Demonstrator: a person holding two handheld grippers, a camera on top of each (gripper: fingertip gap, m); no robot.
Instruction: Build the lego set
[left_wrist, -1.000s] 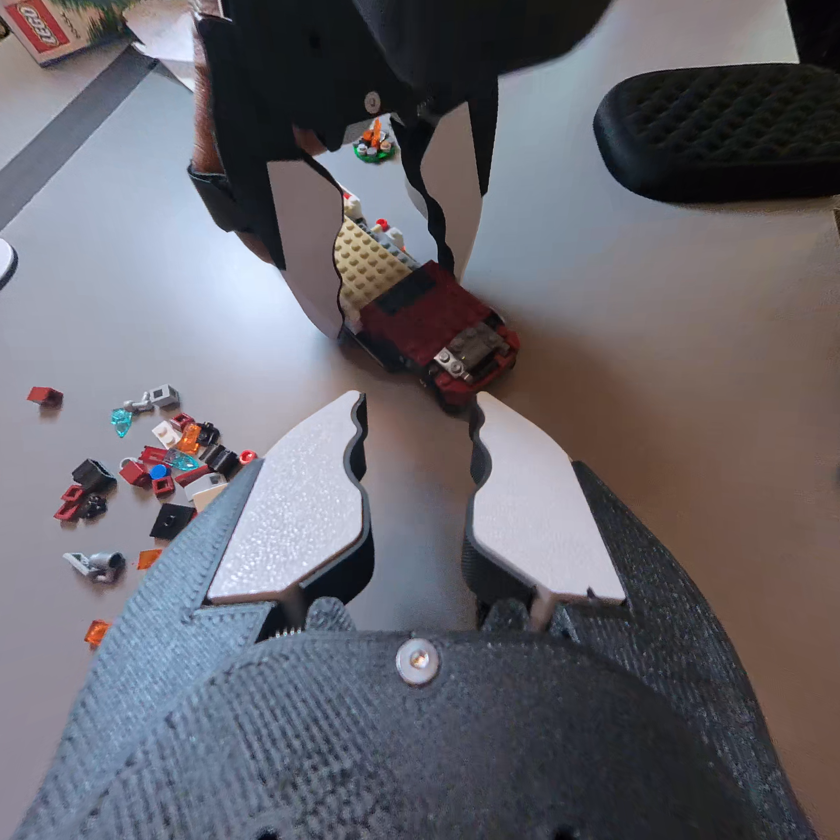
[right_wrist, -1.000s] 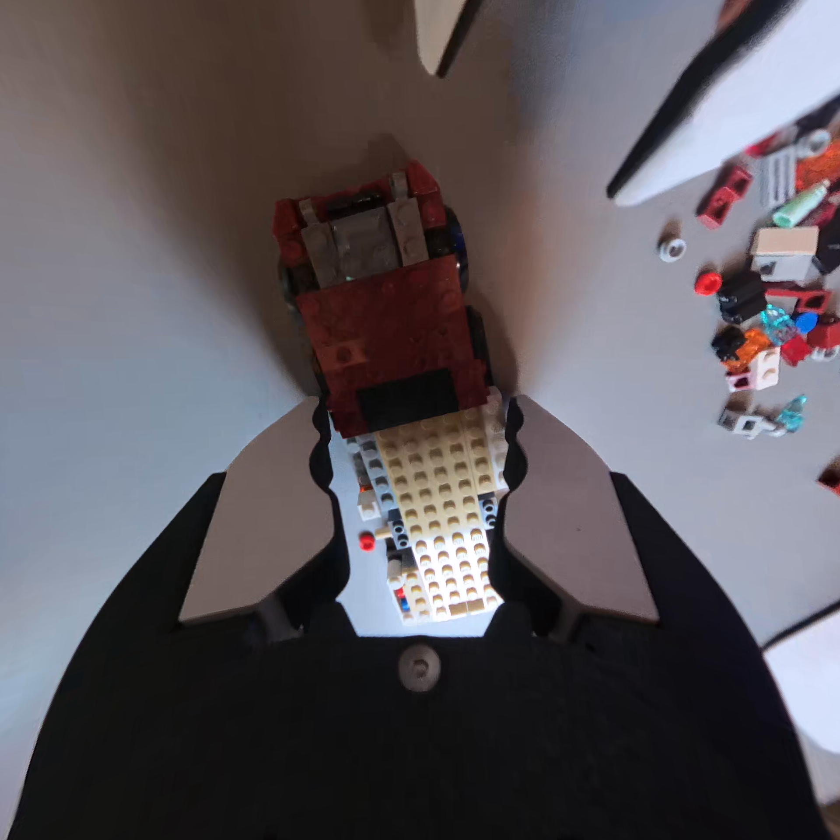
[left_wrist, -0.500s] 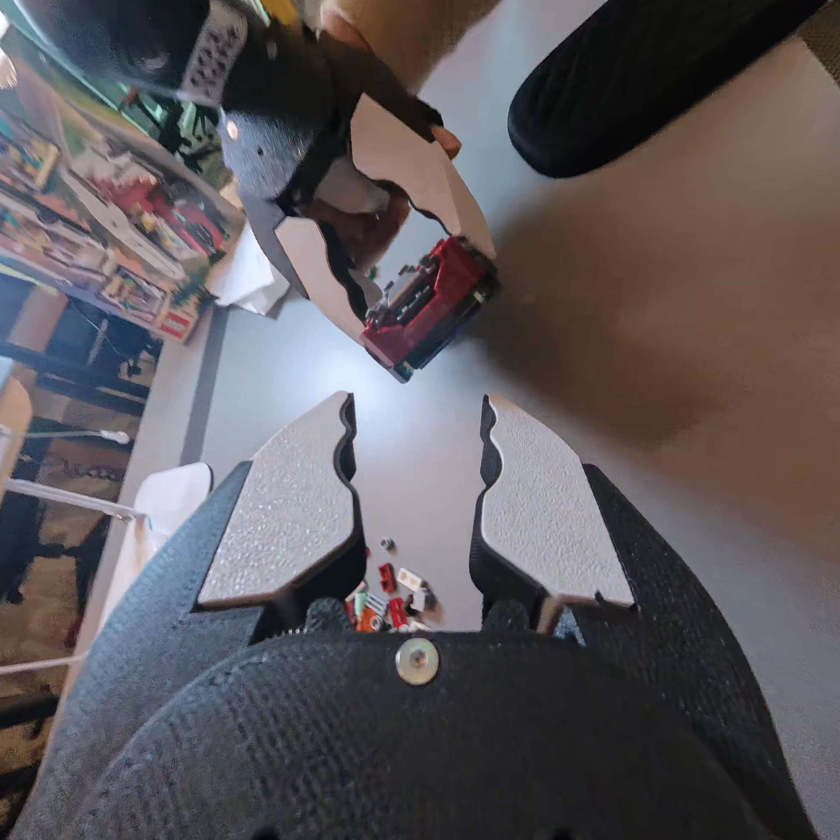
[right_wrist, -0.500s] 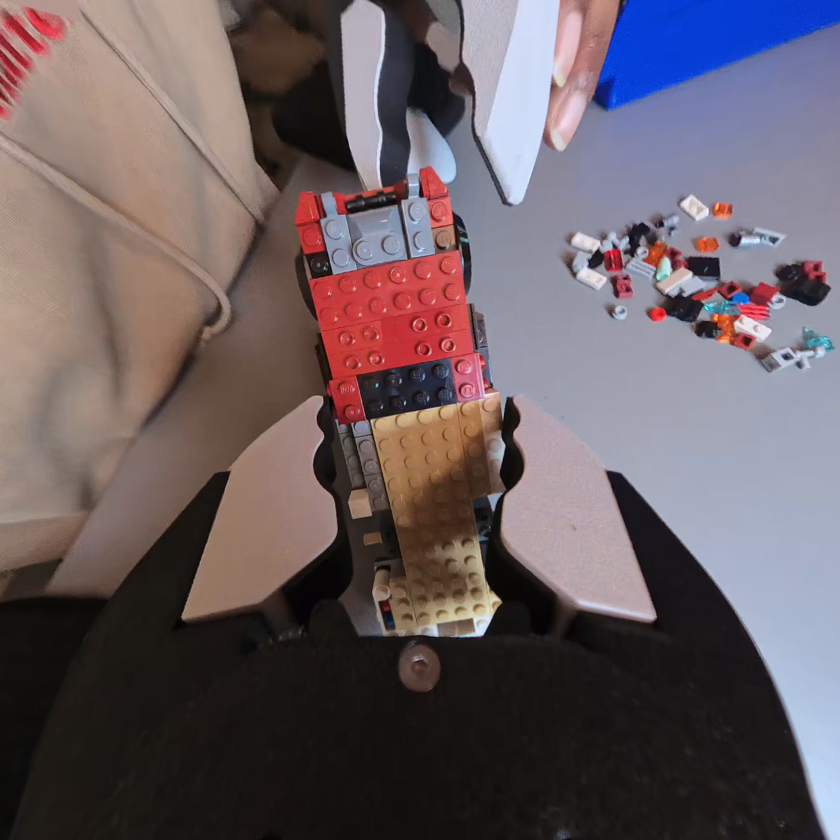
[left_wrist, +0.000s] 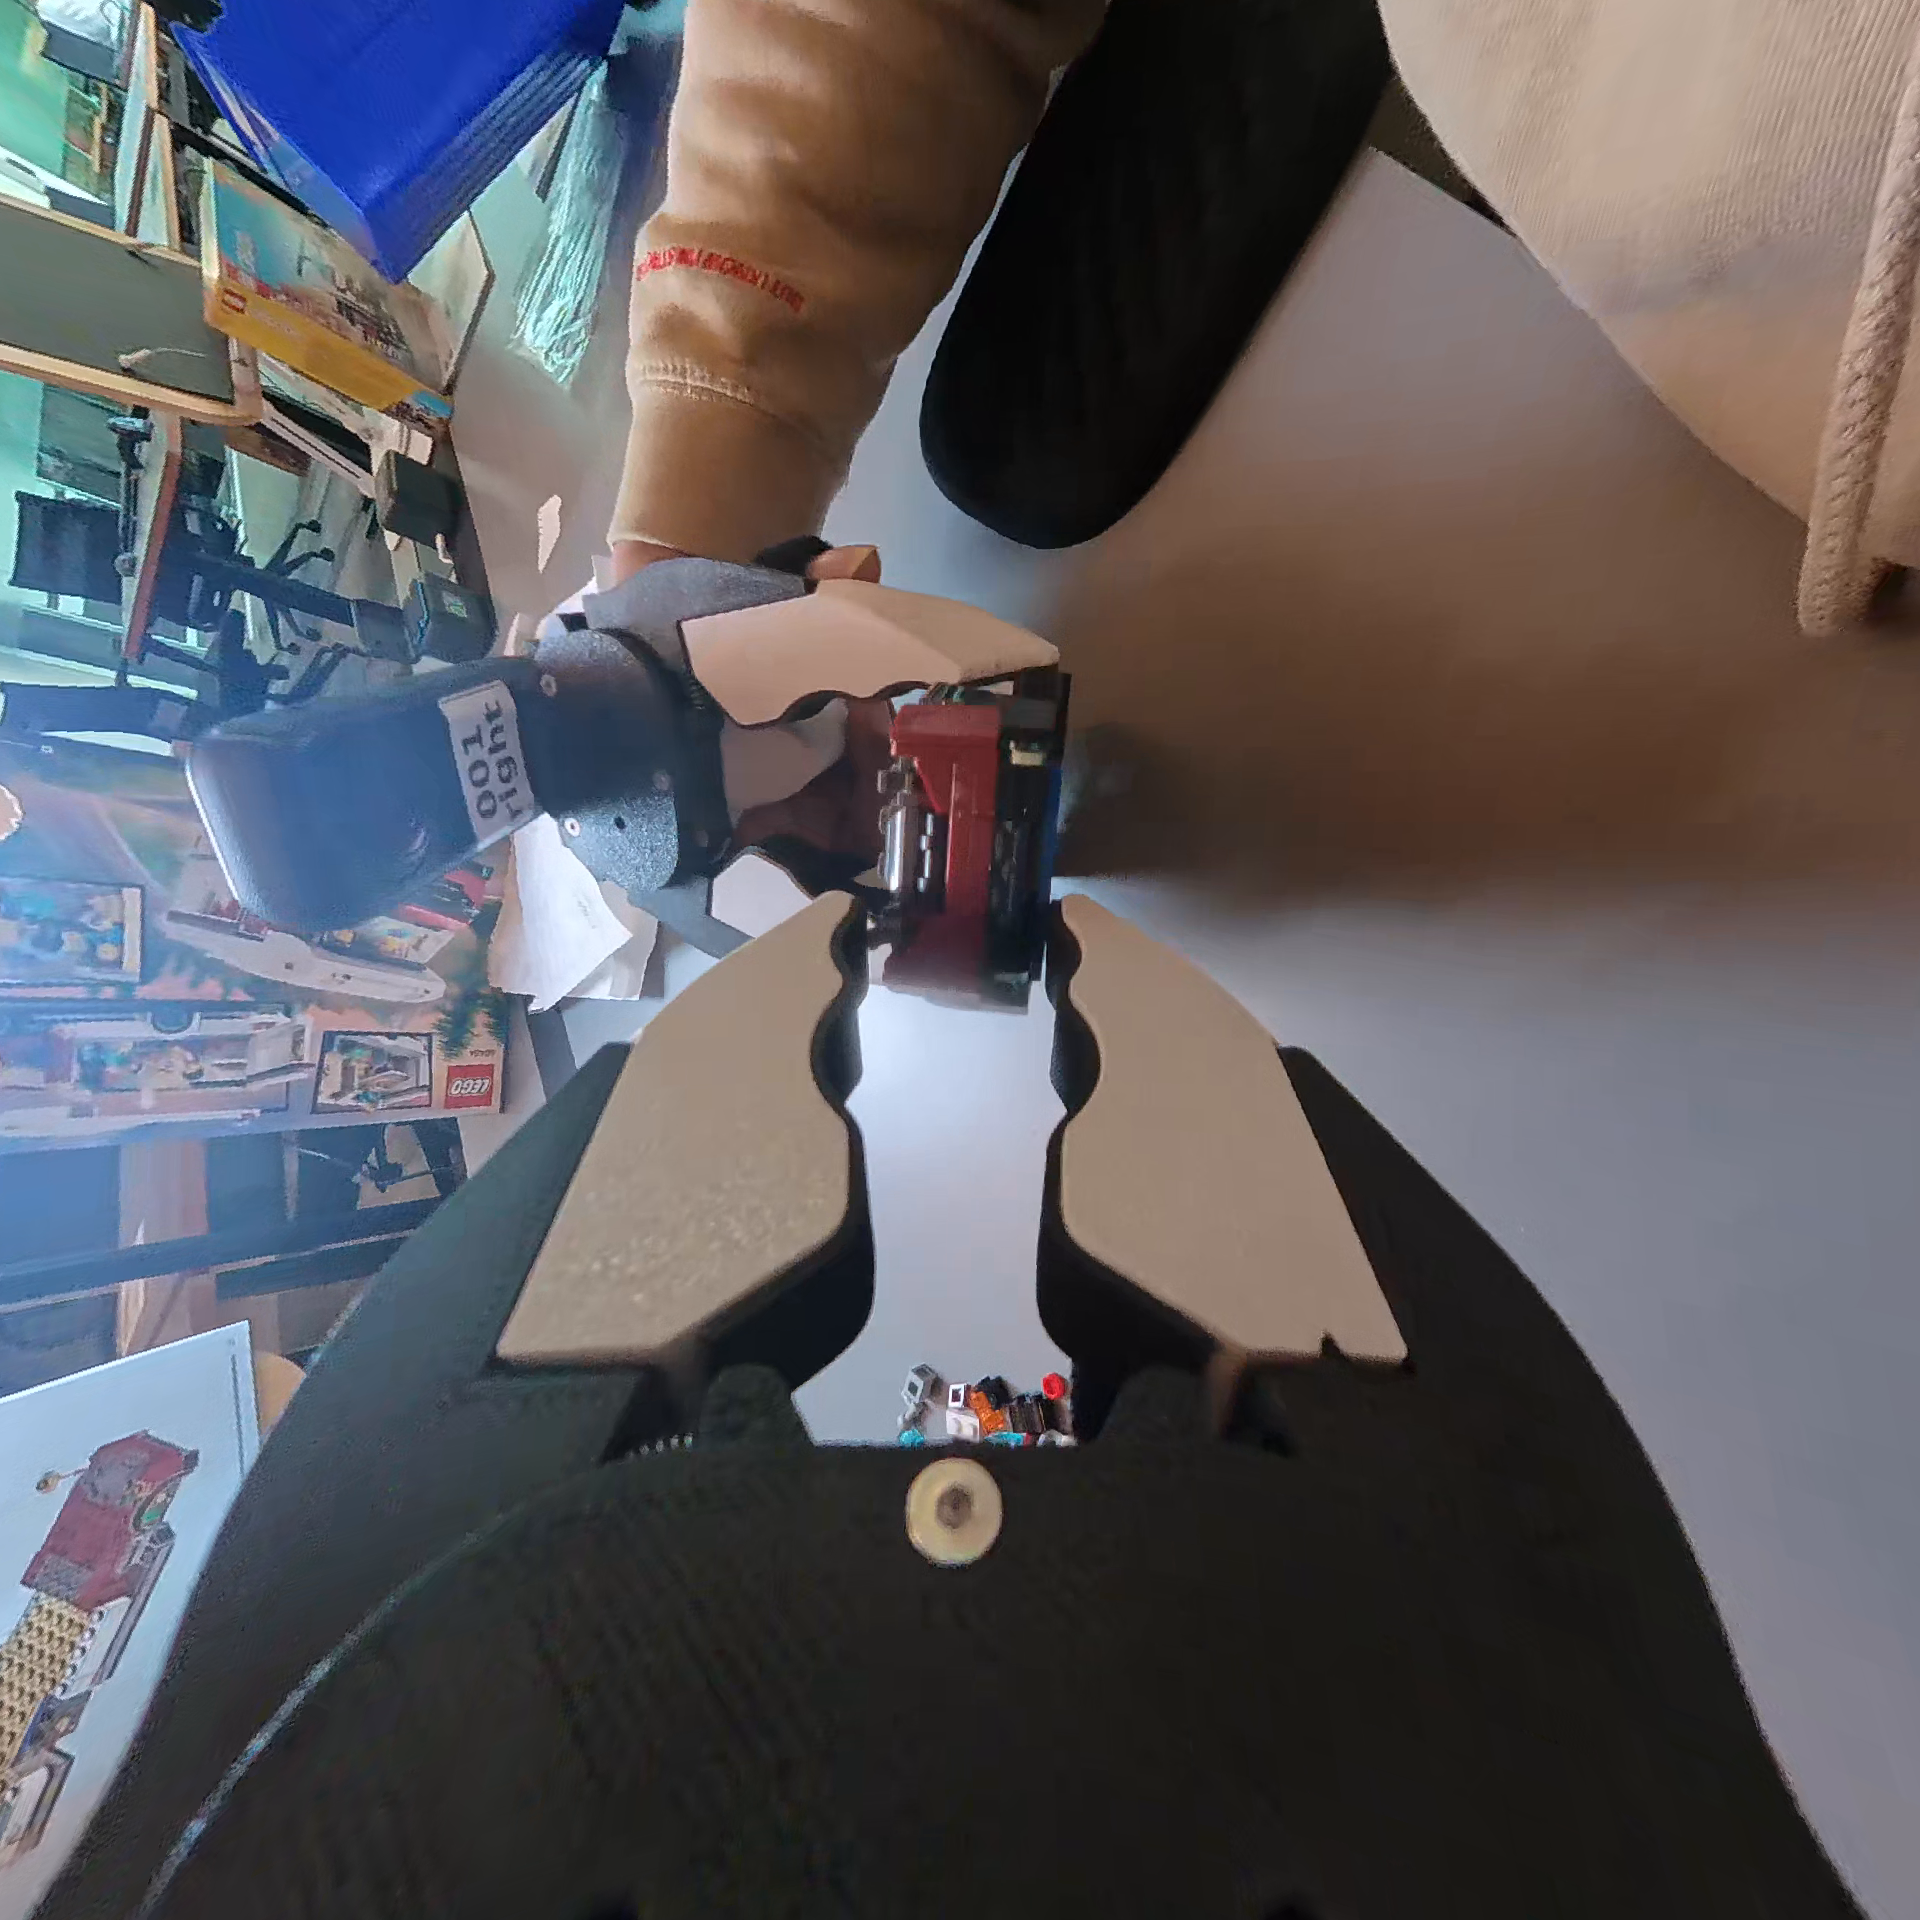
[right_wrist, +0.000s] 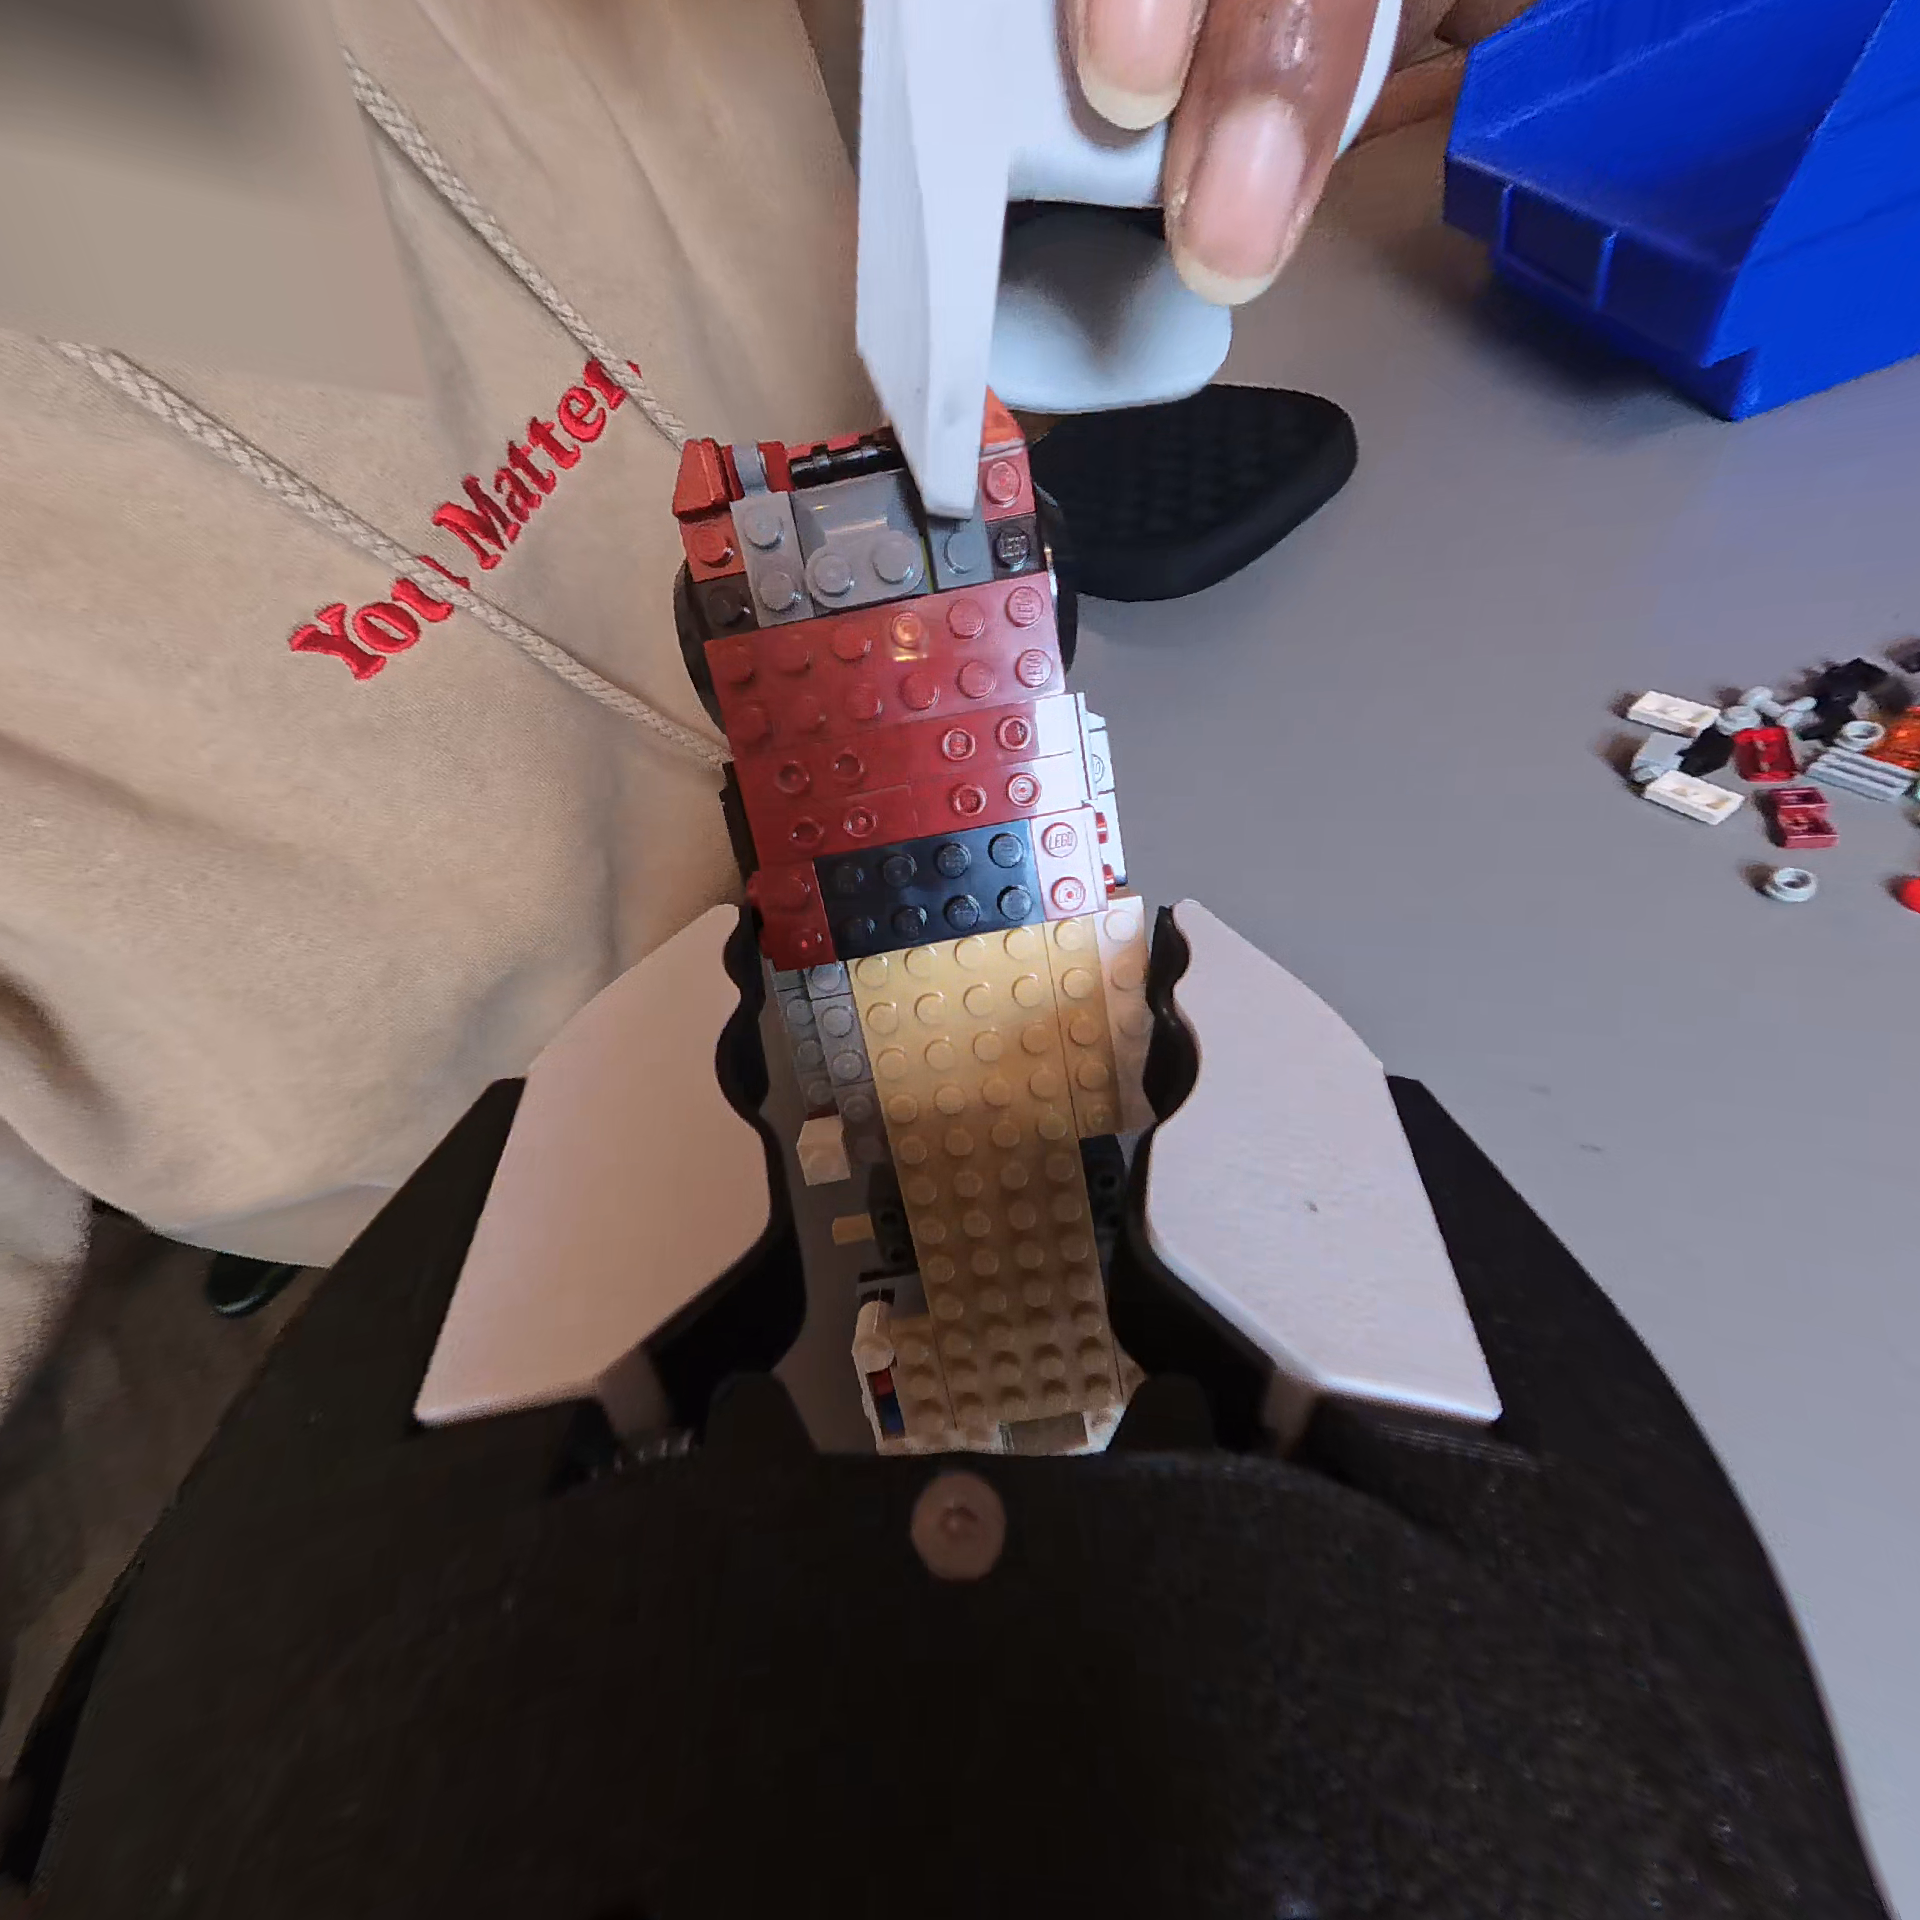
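- Brick car (right_wrist: 904, 790), dark red at the nose, black across the middle and tan at the tail, is lifted off the grey table (right_wrist: 1455, 1039) and stretches forward out of the right gripper (right_wrist: 945, 935).
- Right gripper: jaws wide apart, clamped across the car's tan tail; the right pad presses the tan edge, the left pad (right_wrist: 743, 997) sits against the grey bricks on the car's other flank.
- Left gripper (left_wrist: 956, 914): jaws about half open, straddling the car's nose. In the left wrist view its two fingertips (left_wrist: 1081, 935) sit at either side of the nose, right against it or just shy of it; whether they press cannot be told from here.
- In the right wrist view one white finger (right_wrist: 925, 312) of the left gripper comes down onto the grey bricks at the car's nose, with a person's fingertips (right_wrist: 1236, 135) on the gripper above it.
- Loose bricks (right_wrist: 1766, 769), red, white, grey, black and orange, lie on the table to the right of the car, well apart from it.
- A blue bin (right_wrist: 1704, 187) stands beyond the car, to its right.
- A black armrest pad (right_wrist: 1195, 488) lies just past the car's nose.
- A beige hoodie (right_wrist: 260, 727) fills the space left of the car.
- Boxes (left_wrist: 249, 1049) and a printed booklet (left_wrist: 104, 1538) show at the left of the left wrist view, far from the car.
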